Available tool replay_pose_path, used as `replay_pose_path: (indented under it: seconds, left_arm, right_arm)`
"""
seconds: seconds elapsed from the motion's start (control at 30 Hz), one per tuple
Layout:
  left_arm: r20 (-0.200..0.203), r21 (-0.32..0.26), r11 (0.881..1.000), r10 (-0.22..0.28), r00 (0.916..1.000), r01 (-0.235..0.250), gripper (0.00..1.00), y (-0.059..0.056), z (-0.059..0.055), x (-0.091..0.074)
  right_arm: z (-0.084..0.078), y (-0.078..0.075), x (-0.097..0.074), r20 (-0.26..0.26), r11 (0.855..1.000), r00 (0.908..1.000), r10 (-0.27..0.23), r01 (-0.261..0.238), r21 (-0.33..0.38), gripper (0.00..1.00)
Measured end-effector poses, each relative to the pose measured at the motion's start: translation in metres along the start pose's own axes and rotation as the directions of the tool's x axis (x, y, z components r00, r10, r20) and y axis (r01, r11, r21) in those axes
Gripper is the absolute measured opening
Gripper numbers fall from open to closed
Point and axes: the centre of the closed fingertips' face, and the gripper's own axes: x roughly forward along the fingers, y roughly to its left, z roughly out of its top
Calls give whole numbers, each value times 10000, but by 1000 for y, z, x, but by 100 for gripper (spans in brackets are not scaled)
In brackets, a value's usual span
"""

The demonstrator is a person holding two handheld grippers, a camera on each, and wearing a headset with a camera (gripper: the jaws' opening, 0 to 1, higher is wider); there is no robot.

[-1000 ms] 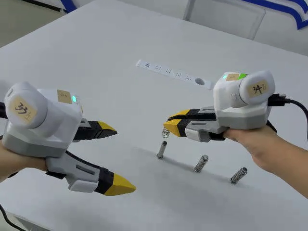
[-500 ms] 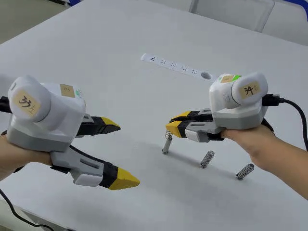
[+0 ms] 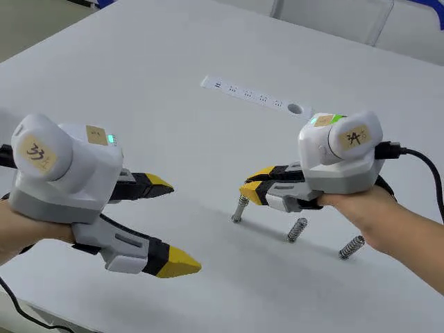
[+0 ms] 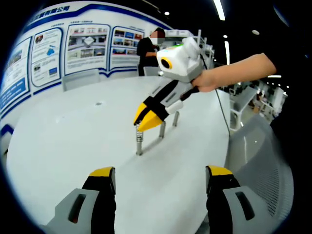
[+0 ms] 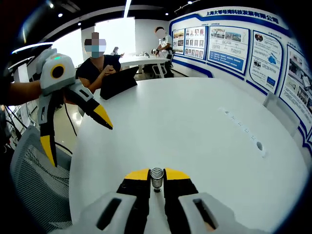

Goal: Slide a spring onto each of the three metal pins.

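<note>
Three metal pins stand in a row on the white table. The left pin (image 3: 238, 211) (image 4: 139, 146) is bare along its lower part. Its top reaches the small spring (image 5: 156, 179) (image 4: 139, 130) that my right gripper (image 3: 250, 189) (image 5: 156, 181) is shut on. The middle pin (image 3: 297, 229) and the right pin (image 3: 352, 247) each carry a spring. My left gripper (image 3: 173, 223) (image 4: 161, 176) hovers open to the left of the pins, with nothing between its jaws.
A white power strip (image 3: 253, 97) (image 5: 242, 128) lies on the table behind the pins. Mesh chairs (image 4: 263, 161) stand at the table's edge, and people sit at a far table (image 5: 105, 68).
My right gripper has come down with the spring, from just above the left pin onto its top. The left gripper stays open in about the same place.
</note>
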Motion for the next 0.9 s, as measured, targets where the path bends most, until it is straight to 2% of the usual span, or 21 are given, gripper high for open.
replay_pose_path:
  seconds: [0.13,0.37,0.5,0.9]
  left_arm:
    - [-13,-2,10000,58,10000,-58,77,1,0,-1]
    - [-225,-107,9999,95,9997,-98,77,0,-10,-3]
    - [-393,-125,9998,127,9991,-132,76,1,-15,-3]
    - [-453,-111,9999,42,9990,-47,76,-1,-14,-2]
  right_arm:
    - [-4,-2,7,9,10000,10000,-9,9,9,11]
    - [-17,-2,15,-209,9994,9998,26,-19,343,11]
    - [-20,-2,17,-142,9980,9999,89,-80,623,11]
    - [-29,3,24,-277,9971,9995,137,-116,758,11]
